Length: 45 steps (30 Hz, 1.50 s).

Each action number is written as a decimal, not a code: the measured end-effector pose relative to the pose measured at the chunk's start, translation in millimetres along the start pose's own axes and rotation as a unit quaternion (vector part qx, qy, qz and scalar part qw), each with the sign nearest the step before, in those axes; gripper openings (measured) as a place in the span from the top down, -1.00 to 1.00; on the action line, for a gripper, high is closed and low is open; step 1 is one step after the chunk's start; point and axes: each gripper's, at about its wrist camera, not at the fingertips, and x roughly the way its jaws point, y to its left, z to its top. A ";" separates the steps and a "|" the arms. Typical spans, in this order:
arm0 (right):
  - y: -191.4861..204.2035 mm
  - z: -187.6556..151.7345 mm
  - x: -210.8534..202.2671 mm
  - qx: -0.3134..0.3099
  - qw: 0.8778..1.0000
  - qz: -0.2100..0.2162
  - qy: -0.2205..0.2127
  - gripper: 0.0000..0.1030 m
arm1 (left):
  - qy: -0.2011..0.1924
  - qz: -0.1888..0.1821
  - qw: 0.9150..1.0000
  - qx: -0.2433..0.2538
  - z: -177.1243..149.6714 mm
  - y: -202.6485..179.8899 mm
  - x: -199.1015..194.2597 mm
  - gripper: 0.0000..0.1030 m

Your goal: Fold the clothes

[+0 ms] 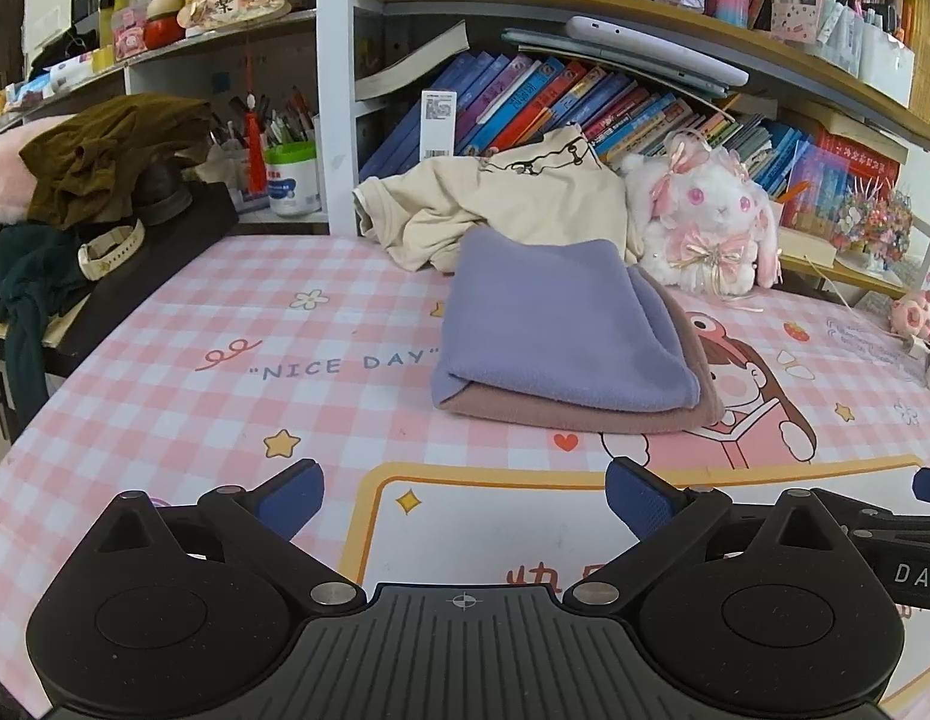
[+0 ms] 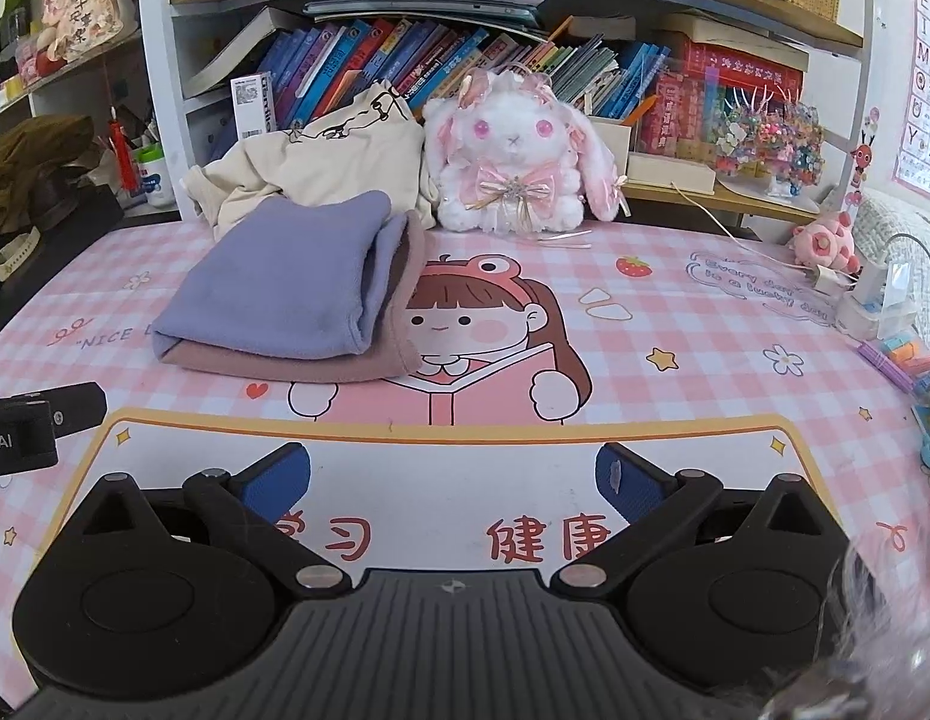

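Observation:
A folded lavender cloth lies on top of a folded mauve cloth on the pink checked desk mat. Behind the stack a cream garment sits crumpled against the books. My left gripper is open, low over the mat, short of the stack, with nothing between its blue pads. My right gripper is also open and empty, in front of the stack and to its right. The tip of each gripper shows at the edge of the other's view.
A white plush rabbit stands right of the cream garment. Bookshelves back the desk. An olive garment and a watch lie at the left. A pink toy, a charger and small items crowd the right edge.

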 end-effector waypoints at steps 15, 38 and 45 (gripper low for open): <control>1.6 1.8 5.1 -0.001 1.000 0.002 0.009 -1.00 | 0.014 0.006 1.000 -0.001 0.2 0.6 5.7 -0.98; 1.0 2.0 6.3 0.001 1.000 -0.001 0.016 -1.00 | 0.018 0.007 1.000 0.004 -0.1 -0.4 7.9 -0.98; 1.6 2.4 7.9 0.000 1.000 -0.001 0.020 -1.00 | 0.019 0.007 1.000 0.005 0.9 -0.3 8.0 -0.98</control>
